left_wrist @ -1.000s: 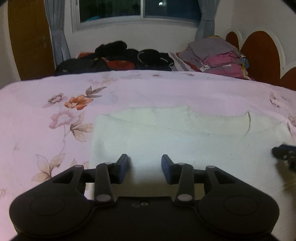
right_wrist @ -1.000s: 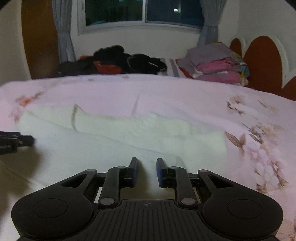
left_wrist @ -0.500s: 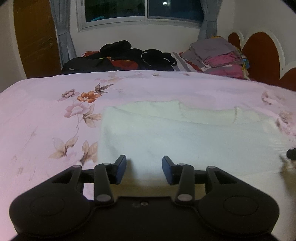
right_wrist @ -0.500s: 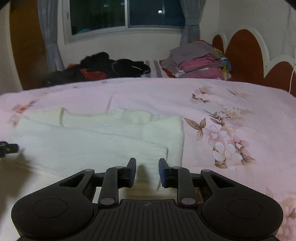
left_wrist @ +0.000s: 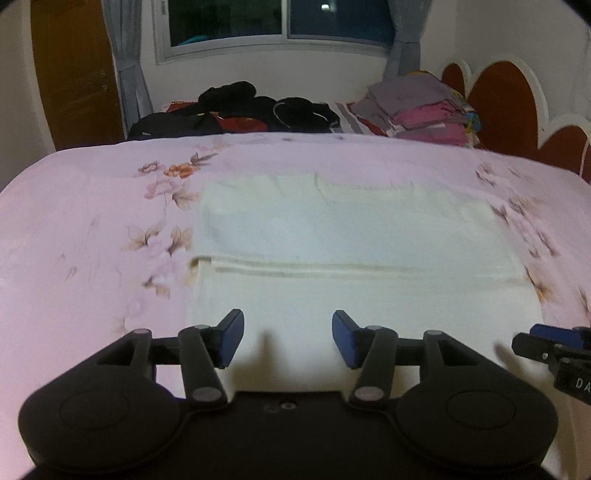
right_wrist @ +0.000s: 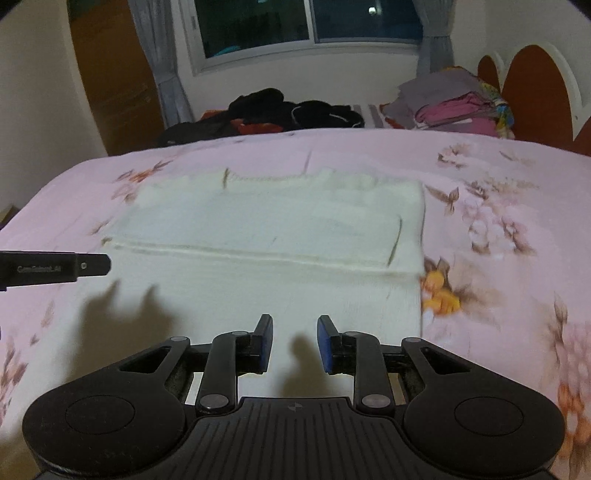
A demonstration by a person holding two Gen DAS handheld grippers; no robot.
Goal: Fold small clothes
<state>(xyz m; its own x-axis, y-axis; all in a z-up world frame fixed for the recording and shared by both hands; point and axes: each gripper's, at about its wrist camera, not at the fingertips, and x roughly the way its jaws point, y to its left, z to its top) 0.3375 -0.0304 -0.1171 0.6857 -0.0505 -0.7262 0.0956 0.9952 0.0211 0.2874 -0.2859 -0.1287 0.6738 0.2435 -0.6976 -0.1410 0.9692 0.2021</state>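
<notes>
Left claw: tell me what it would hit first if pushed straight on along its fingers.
Probably the cream garment spread on the floral bedspread; the left claw hangs open above it, empty. Depth is uncertain.

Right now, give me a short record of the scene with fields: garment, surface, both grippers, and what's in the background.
garment: cream garment, lying flat, a folded layer's edge running across its middle
surface: pink floral bedspread
left gripper: open, jaws have just been opening, nothing between them, over the garment's near part
right gripper: open, narrower gap, nothing between the jaws
background: dark clothes pile and folded stack at the far side, window behind
</notes>
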